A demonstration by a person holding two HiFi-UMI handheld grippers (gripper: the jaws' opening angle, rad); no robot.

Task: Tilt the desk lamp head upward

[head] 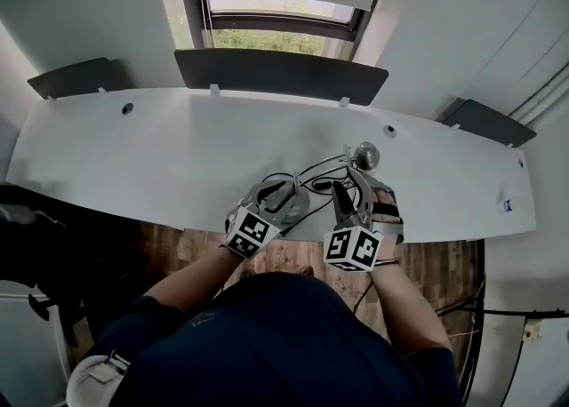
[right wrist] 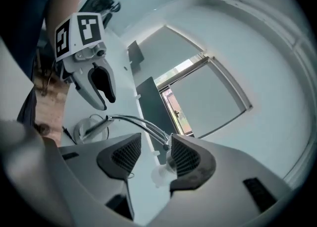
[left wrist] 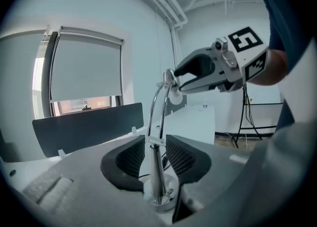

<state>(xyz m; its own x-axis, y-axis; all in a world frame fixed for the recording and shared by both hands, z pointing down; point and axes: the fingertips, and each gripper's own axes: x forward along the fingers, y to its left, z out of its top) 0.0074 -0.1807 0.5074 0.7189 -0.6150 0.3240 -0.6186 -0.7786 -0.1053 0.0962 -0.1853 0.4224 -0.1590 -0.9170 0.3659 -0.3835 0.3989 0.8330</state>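
Note:
A chrome desk lamp stands on the white desk (head: 133, 156), with its round base (head: 298, 210) near the front edge. Twin curved arms (head: 324, 163) run up to the small head (head: 365, 156). My left gripper (head: 283, 194) is low at the base. In the left gripper view (left wrist: 155, 154) the upright stem (left wrist: 154, 171) stands between the pads, with a gap on each side. My right gripper (head: 354, 181) is up at the head. In the right gripper view (right wrist: 156, 154) its jaws stand wide, with the lamp head (right wrist: 162, 171) close beside the right-hand pad.
Dark panels (head: 280, 72) line the desk's back edge below a window (head: 276, 27). A black cable (head: 311, 185) loops by the lamp base. A small object (head: 505, 205) lies at the desk's far right. A tripod stand (left wrist: 245, 117) is beyond the desk, over wooden floor.

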